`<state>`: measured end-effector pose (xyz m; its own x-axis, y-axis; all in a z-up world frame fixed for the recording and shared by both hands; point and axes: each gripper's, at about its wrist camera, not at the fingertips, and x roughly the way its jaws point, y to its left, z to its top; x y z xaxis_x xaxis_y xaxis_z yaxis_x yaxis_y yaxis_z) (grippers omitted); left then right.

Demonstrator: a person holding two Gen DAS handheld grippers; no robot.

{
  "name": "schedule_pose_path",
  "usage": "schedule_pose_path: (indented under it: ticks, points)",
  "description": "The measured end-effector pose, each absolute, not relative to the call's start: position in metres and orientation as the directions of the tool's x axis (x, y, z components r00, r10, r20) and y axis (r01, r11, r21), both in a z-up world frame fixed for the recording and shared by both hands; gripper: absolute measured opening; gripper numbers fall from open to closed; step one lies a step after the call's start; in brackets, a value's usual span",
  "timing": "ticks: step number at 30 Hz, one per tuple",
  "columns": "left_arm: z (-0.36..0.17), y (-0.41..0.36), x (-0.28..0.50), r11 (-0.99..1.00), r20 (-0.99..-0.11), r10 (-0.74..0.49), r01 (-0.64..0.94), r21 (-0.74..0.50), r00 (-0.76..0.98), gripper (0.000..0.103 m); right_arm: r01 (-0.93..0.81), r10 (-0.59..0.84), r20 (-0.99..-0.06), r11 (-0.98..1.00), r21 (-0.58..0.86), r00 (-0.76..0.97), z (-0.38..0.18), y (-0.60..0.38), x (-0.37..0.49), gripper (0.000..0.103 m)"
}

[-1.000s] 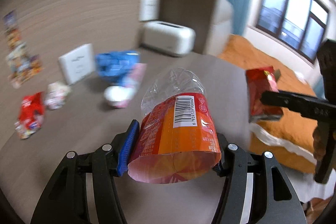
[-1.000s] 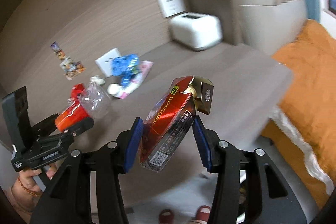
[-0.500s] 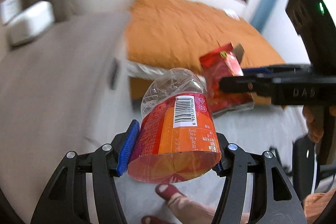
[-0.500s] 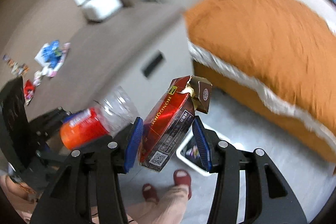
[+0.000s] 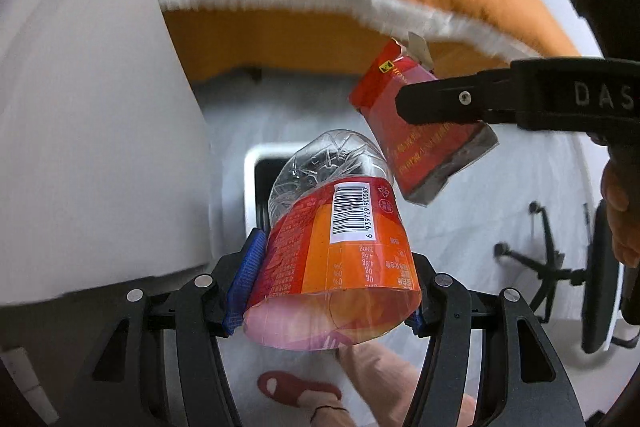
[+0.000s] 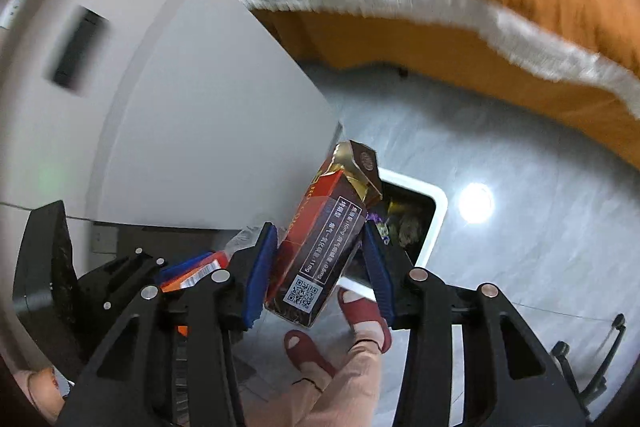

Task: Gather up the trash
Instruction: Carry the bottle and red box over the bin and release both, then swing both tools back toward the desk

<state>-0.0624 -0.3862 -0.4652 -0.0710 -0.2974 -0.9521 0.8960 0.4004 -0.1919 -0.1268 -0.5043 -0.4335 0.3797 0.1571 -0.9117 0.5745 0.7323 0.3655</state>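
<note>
Item one: crushed plastic bottle (image 5: 336,247) with orange label, clamped in my left gripper (image 5: 324,291), lower centre of the left view.

Item two: red carton (image 6: 320,247), torn flap up, between the pads of my right gripper (image 6: 320,267); those jaws have just been closing on it.

Bin (image 6: 432,219), white rim, on the floor below both, right of centre.

Risk, as I judge it: the bottle sits at the bin's left edge; released here it could bounce off the rim.

Right view shows rubbish already inside the bin; left view shows only its rim (image 5: 250,187), plus a chair base (image 5: 540,259) at right.
</note>
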Motion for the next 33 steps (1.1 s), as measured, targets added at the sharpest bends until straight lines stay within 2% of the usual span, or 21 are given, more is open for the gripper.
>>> schedule_pose_path:
  ticks: [2, 3, 6, 9, 12, 19, 24, 30, 33]
  points:
    - [-0.498, -0.393, -0.058, 0.406, -0.959, -0.268, 0.892, -0.199, -0.092, 0.074, 0.570, 0.162, -0.927, 0.749, 0.338, 0.337, -0.467, -0.506, -0.120, 0.055]
    - [-0.515, -0.397, -0.058, 0.413, -0.963, -0.254, 0.890, -0.194, -0.092, 0.099, 0.568, 0.177, -0.936, 0.755, 0.328, 0.305, -0.491, -0.507, -0.117, 0.074]
    - [-0.556, -0.404, -0.055, 0.428, -0.971, -0.218, 0.885, -0.182, -0.095, 0.098, 0.561, 0.180, -0.955, 0.777, 0.285, 0.236, -0.534, -0.504, -0.113, 0.095]
    - [-0.583, -0.410, -0.055, 0.439, -0.979, -0.179, 0.883, -0.165, -0.094, 0.098, 0.553, 0.179, -0.966, 0.793, 0.255, 0.188, -0.562, -0.500, -0.116, 0.097]
    - [-0.586, -0.409, -0.054, 0.441, -0.982, -0.170, 0.884, -0.153, -0.085, 0.098, 0.553, 0.191, -0.965, 0.792, 0.258, 0.177, -0.568, -0.498, -0.120, 0.098]
    - [-0.535, -0.403, -0.054, 0.466, -0.978, -0.192, 0.870, -0.159, -0.076, 0.098, 0.543, 0.207, -0.957, 0.790, 0.285, 0.202, -0.530, -0.495, -0.117, 0.098]
    - [-0.457, -0.397, -0.058, 0.487, -0.957, -0.285, 0.851, -0.195, -0.056, 0.098, 0.537, 0.183, -0.946, 0.787, 0.304, 0.268, -0.464, -0.493, -0.118, 0.098]
    - [-0.325, -0.383, -0.066, 0.472, -0.884, -0.468, 0.846, -0.248, 0.002, 0.098, 0.506, 0.074, -0.898, 0.805, 0.310, 0.433, -0.335, -0.494, -0.123, 0.098]
    - [-0.260, -0.370, -0.065, 0.474, -0.828, -0.556, 0.846, -0.244, 0.073, 0.098, 0.452, 0.015, -0.841, 0.839, 0.305, 0.541, -0.263, -0.483, -0.116, 0.098]
